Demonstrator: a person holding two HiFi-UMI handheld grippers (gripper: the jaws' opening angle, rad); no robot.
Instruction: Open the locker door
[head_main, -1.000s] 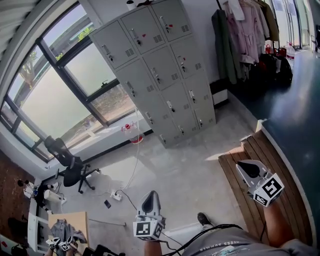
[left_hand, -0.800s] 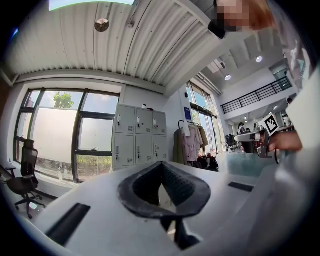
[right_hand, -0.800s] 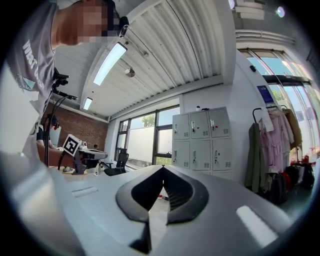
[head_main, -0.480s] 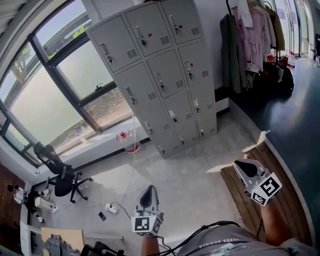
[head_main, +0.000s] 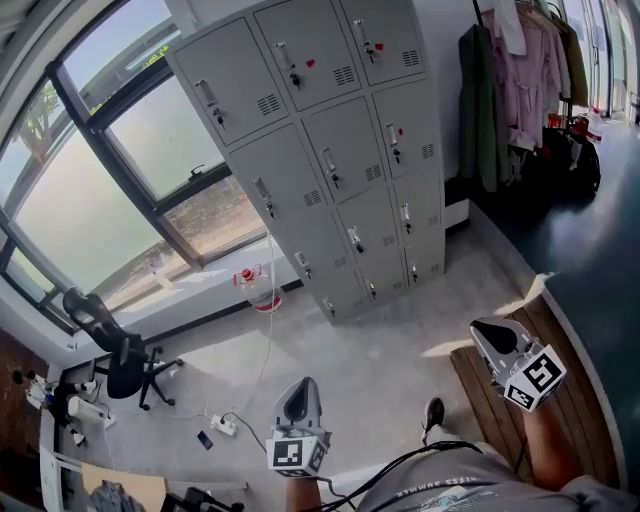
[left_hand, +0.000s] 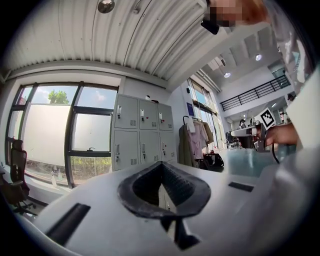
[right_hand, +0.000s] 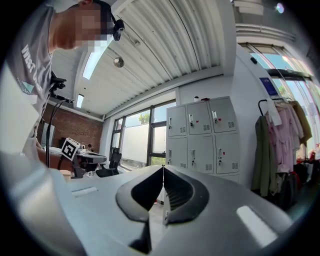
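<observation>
Left tongs (head_main: 303, 390), right tongs (head_main: 485, 330): locker (head_main: 330, 150) distant

A: Where does the locker (head_main: 330, 150) stand?
B: Straight ahead, windows (head_main: 110, 170) at its left, hanging clothes (head_main: 520, 80) at its right.
A: And nearer?
B: An office chair (head_main: 118, 355) on the floor (head_main: 380, 350), left, below the windows.
</observation>
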